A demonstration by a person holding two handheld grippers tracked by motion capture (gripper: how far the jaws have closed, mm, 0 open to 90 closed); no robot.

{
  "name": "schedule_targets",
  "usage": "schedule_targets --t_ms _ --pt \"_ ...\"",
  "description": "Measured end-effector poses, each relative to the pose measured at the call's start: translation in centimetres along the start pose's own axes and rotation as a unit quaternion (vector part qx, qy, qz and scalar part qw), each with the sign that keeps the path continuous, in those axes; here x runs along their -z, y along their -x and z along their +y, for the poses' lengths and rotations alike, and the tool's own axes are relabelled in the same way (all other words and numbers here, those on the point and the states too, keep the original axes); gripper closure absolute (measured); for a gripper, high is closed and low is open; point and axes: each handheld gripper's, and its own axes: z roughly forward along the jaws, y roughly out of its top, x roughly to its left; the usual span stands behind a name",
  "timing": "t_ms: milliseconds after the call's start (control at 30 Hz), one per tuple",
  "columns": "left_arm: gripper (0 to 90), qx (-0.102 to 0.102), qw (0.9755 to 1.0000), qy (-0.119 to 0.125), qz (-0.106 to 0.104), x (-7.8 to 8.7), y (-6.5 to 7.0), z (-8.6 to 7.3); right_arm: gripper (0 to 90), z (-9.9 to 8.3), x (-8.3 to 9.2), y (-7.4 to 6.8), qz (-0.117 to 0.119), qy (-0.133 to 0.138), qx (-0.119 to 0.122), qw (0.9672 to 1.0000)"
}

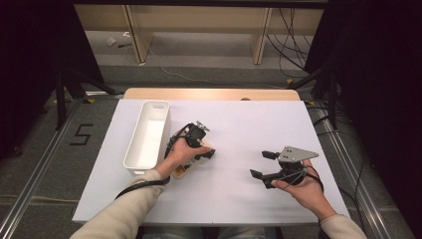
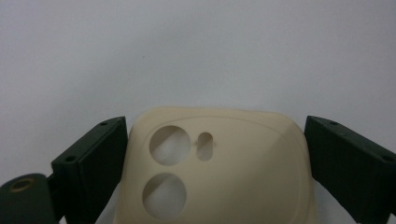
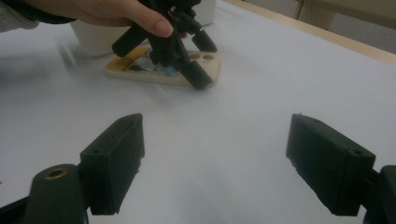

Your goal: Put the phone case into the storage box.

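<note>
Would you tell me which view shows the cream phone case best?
The left gripper view: the phone case sits close between the tongs, camera cutouts clear. The right gripper view shows it farther off; the high view mostly hides it under the hand.

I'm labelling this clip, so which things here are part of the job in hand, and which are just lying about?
In the job, likely:
cream phone case, between the left gripper jaws
white bin, beside it

Standing by or lying about:
right gripper, open over bare table
cables on the floor
</note>
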Motion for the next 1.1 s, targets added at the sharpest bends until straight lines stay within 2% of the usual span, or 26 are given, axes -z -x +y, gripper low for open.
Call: schedule_targets --t_ms 1100 --pt "11.1 0.003 1.0000 -0.003 0.005 0.14 0.19 0.07 20.3 -0.03 0.04 0.00 -0.001 0.000 -0.003 1.0000"
